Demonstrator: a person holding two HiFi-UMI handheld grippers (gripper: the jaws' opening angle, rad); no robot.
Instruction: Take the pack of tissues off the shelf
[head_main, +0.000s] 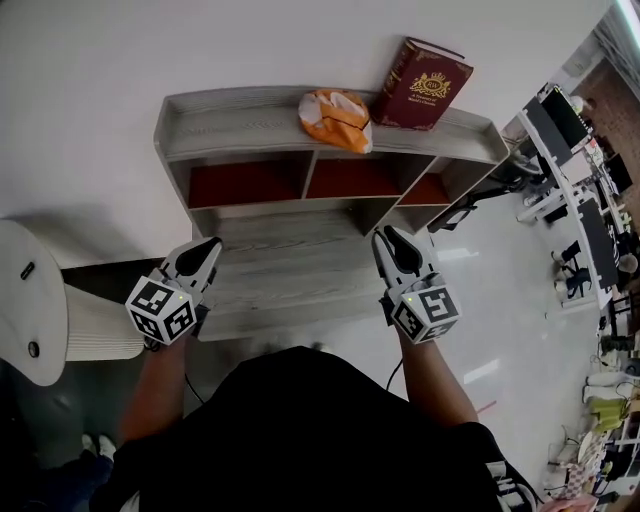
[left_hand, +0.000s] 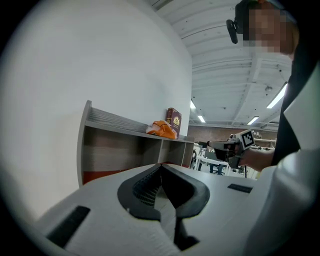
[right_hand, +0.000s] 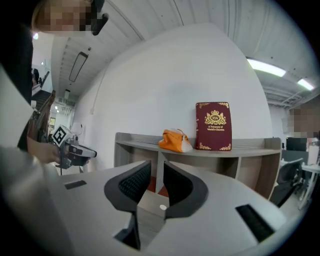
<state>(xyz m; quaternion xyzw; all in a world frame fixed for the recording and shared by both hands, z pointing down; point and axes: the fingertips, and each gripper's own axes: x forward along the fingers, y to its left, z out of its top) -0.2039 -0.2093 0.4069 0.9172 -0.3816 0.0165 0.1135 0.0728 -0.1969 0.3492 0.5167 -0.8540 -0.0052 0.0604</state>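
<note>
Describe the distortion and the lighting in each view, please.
Head view: even light, the shelf bows from the wide lens, glare on the floor at right. Left gripper view: dark round border, bright ceiling lamps. Right gripper view: same round border, the book sharp.

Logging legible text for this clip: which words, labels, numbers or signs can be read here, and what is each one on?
"RW": in the gold crest on the cover of the dark red book.
"A Treasury of World's Classics": under that crest, on the same cover.
Orange pack of tissues: no print that can be read.
Marker cubes: black-and-white square patterns only, no words.
Background desks: too small and blurred to read.
</note>
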